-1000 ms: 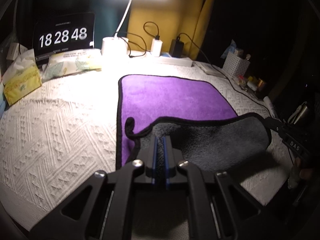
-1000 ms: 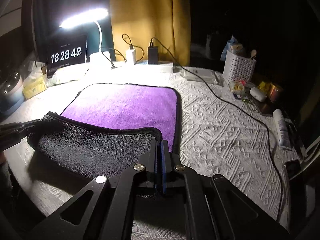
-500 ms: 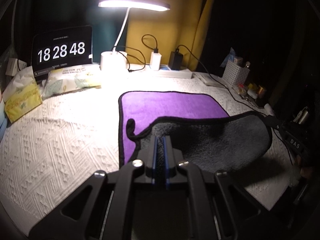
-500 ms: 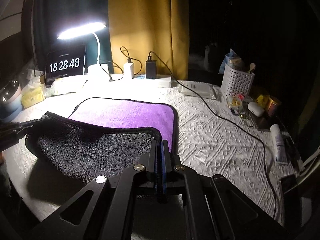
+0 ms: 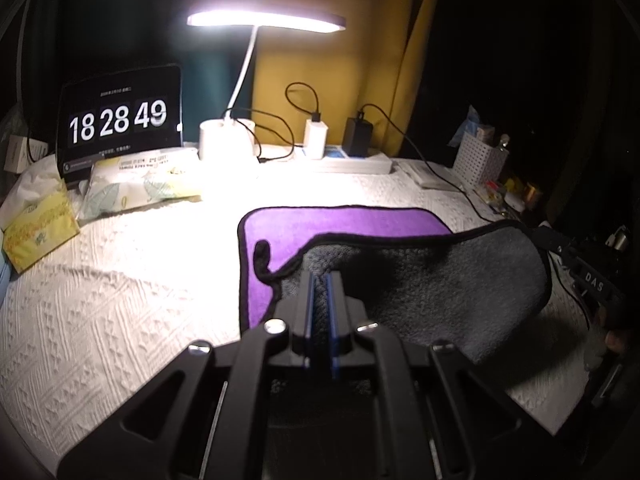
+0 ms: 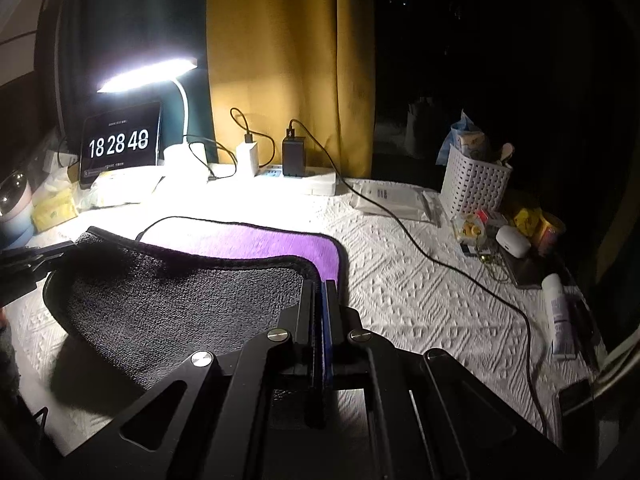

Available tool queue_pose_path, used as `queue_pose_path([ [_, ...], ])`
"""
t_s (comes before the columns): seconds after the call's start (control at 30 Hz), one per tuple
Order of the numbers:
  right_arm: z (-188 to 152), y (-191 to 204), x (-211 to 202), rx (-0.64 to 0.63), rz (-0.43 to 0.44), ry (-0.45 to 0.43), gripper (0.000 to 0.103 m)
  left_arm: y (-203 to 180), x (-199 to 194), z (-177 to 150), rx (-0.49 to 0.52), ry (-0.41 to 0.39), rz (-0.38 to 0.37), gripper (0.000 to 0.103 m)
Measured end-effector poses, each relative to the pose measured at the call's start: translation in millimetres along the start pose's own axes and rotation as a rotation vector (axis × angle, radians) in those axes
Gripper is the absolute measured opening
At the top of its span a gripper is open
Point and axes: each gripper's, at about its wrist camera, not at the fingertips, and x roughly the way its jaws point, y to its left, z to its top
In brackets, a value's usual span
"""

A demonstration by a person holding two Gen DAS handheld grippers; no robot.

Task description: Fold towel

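A towel, purple on top and grey underneath with black trim, lies on the white textured tablecloth (image 5: 120, 300). Its near half (image 5: 432, 280) is lifted and turned over, grey side up, above the flat purple far half (image 5: 344, 222). My left gripper (image 5: 319, 280) is shut on the towel's near left corner. My right gripper (image 6: 319, 286) is shut on the near right corner; the grey flap (image 6: 180, 300) hangs between the two. The right gripper also shows in the left wrist view (image 5: 588, 276), and the left gripper in the right wrist view (image 6: 28, 260).
At the back stand a lit desk lamp (image 5: 264, 24), a clock display (image 5: 120, 120), tissue packs (image 5: 40, 228), a power strip with chargers (image 5: 340, 160) and cables. A white basket (image 6: 474, 184), small items and a tube (image 6: 560, 316) sit at the right.
Both grippers have lifted the near edge higher and carried it toward the far edge. More grey underside shows and less purple is left uncovered.
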Motion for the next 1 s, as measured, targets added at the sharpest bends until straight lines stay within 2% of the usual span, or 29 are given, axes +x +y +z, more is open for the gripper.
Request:
queue_pose_path([
  [0.8, 25.9, -11.4, 37.3, -0.010, -0.008, -0.020, 0.004, 5.4, 41.9, 39.6, 0.013, -0.037, 0.027, 0.006],
  [1.0, 33.9, -13.8, 60.7, -0.009, -0.008, -0.011, 0.004, 7.3, 54.3, 46.0, 0.018, -0.040, 0.031, 0.006],
])
